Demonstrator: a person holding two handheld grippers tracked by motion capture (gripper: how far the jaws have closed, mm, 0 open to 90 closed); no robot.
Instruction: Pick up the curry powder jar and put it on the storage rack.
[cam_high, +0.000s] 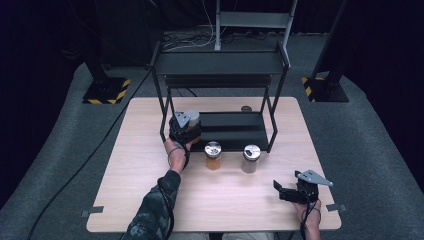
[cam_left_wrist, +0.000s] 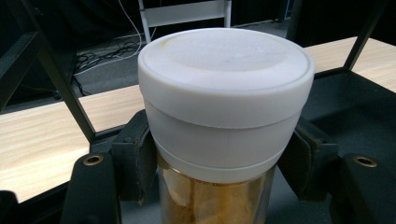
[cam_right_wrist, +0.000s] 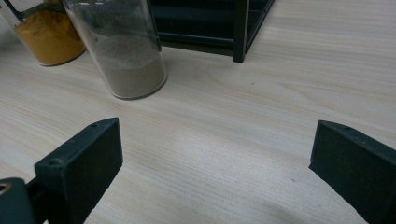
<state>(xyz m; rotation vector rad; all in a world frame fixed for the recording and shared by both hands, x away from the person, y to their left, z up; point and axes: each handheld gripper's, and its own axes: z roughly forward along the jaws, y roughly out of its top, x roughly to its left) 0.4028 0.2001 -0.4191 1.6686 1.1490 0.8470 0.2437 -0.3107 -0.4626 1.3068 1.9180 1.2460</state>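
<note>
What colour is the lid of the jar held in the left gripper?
White; the lid shows best in the left gripper view, above the jar's yellowish contents.

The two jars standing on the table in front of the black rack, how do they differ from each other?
The orange-powder jar holds bright yellow-orange powder; the grey-powder jar holds dull grey-brown powder. The orange-powder jar stands nearer the left gripper, which is shut on a third, white-lidded jar; the grey-powder jar stands nearer the open right gripper. Both stand upright on the wooden table, clear-walled, with shiny lids, untouched.
</note>
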